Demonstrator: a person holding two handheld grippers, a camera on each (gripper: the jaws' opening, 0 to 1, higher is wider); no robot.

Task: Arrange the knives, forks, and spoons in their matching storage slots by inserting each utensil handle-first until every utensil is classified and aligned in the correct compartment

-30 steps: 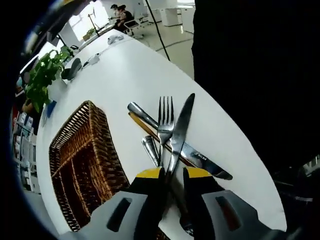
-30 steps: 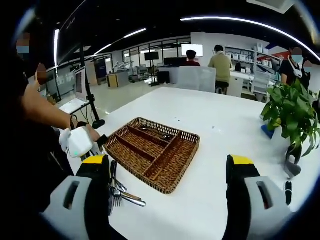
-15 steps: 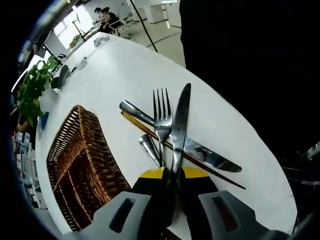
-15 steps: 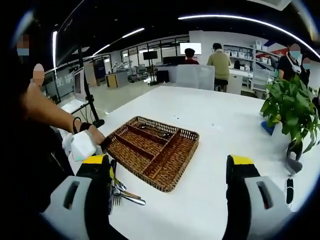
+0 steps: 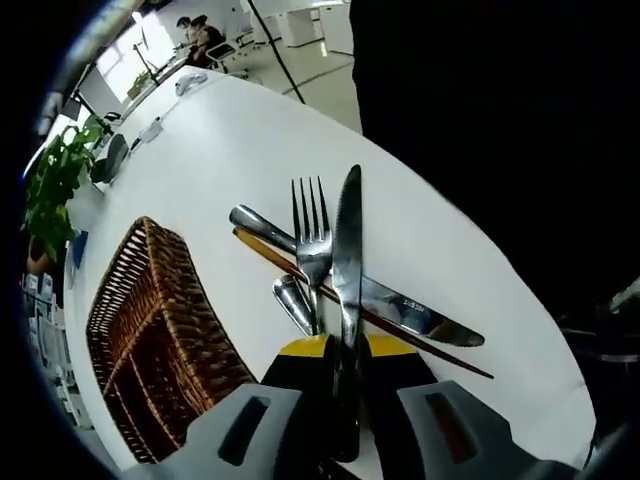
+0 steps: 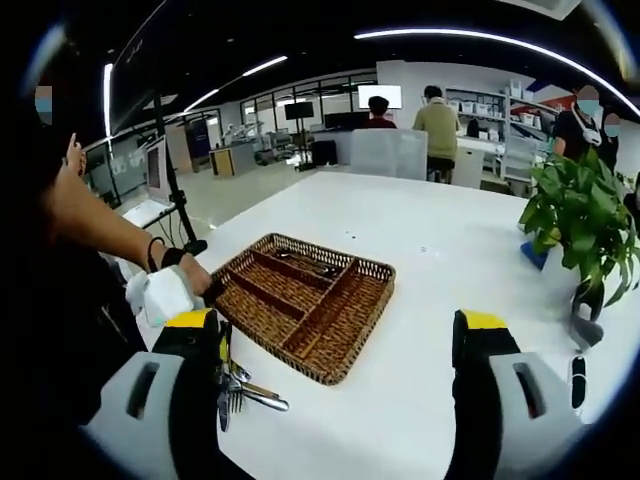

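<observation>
Left gripper clenched on a knife, jaws pinching the handle end, blade pointing away over the white table. Knife seems raised off the rest of the pile but hard to confirm from this angle. Under and beside it: a fork tines away, a second knife lying crosswise, a thin brown stick, maybe a chopstick, and a spoon bowl partly hidden. Wicker tray just left of the pile in left gripper view, compartments running lengthwise.

Right gripper released, jaws wide apart, holding nothing, hovering near the tray front corner. Utensil pile visible low left, beside the left jaw. Some cutlery looks already slotted in the far compartment, type unclear. Potted plant well apart on the right.

Step in hand, judged: lifting the knife clear to carry to the tray. To do well: lift straight up so blade does not drag the fork or crossing knife; keep pinch firm on handle, smooth metal likely to swivel. Grip sits on the handle end, so handle-first insertion probably needs a re-grip or handover to the free right gripper. Pick the long slot, align lengthwise, lower without snagging on wicker.
</observation>
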